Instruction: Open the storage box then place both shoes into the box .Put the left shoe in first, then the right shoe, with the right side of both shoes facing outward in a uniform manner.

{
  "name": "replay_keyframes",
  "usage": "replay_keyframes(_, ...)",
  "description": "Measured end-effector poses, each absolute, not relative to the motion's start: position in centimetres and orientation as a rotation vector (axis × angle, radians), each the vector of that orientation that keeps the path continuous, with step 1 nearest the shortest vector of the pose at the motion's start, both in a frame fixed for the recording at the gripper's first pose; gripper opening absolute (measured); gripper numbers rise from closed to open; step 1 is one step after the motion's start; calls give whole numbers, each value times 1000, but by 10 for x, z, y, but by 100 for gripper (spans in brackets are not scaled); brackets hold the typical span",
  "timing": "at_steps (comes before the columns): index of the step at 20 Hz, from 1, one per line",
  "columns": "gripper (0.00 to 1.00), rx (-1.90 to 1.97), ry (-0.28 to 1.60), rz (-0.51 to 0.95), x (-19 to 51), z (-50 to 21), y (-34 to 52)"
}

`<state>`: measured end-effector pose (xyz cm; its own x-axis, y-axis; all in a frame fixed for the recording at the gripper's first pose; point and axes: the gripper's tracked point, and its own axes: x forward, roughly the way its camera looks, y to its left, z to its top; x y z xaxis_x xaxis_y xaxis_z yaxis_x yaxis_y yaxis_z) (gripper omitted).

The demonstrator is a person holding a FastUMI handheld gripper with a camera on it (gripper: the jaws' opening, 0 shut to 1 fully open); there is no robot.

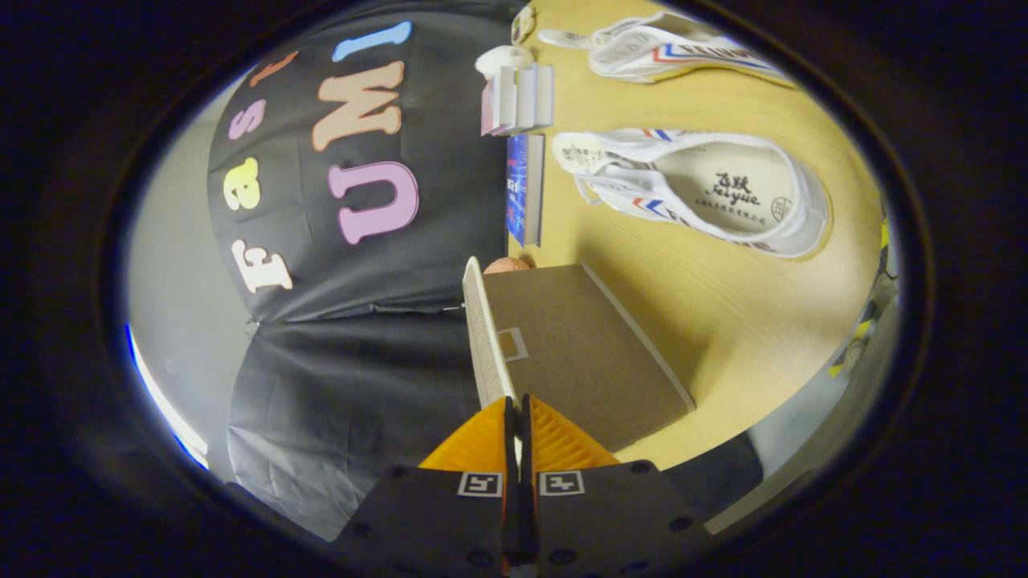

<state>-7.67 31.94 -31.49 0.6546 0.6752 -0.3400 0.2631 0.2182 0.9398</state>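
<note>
So the brown cardboard storage box (pixel 578 353) is sitting on the yellow wooden tabletop (pixel 723 305), right ahead of the gripper (pixel 518 417). Its lid looks swung up on edge: you can see the pale thin rim of the lid (pixel 484 337) running straight into the jaws, which are squeezed almost together on it, both fingers pressing that edge with only a sliver between them. My read is we're in the opening step, lid pinched and partway through the lift, no shoes in yet.

Both shoes are out on the tabletop beyond the box: the nearer white canvas sneaker with red and blue stripes (pixel 707 193) lies with its opening showing, and the second white striped sneaker (pixel 675 52) is further back, well apart from the first. I can't tell which is left and which is right from here.

Next move, I'd guess, is carrying the lid all the way over so it stays open, then letting go and heading for the left shoe.

Room-wise: there's a blue-covered book (pixel 522 189) and a small white stand (pixel 518 96) along the black cloth wall beyond the box, so the lid's swing that way is tight-ish. The stretch of tabletop between box and shoes is open.
</note>
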Motion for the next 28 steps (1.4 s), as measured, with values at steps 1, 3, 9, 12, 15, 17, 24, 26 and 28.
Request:
replay_keyframes(1, 3, 1341, 852, 360, -76, -304, 321)
replay_keyframes(3, 3, 1295, 816, 399, -77, -283, 324)
replay_keyframes(9, 2, 1104, 725, 587, -76, -195, 365)
replay_keyframes(12, 2, 1006, 697, 697, -79, -159, 399)
replay_keyframes(15, 2, 943, 697, 799, -84, -133, 440)
replay_keyframes(17, 2, 912, 718, 853, -85, -128, 465)
replay_keyframes(24, 2, 880, 805, 946, -108, -134, 550)
replay_keyframes(26, 2, 849, 825, 974, -120, -138, 569)
replay_keyframes(28, 2, 833, 848, 998, -128, -143, 587)
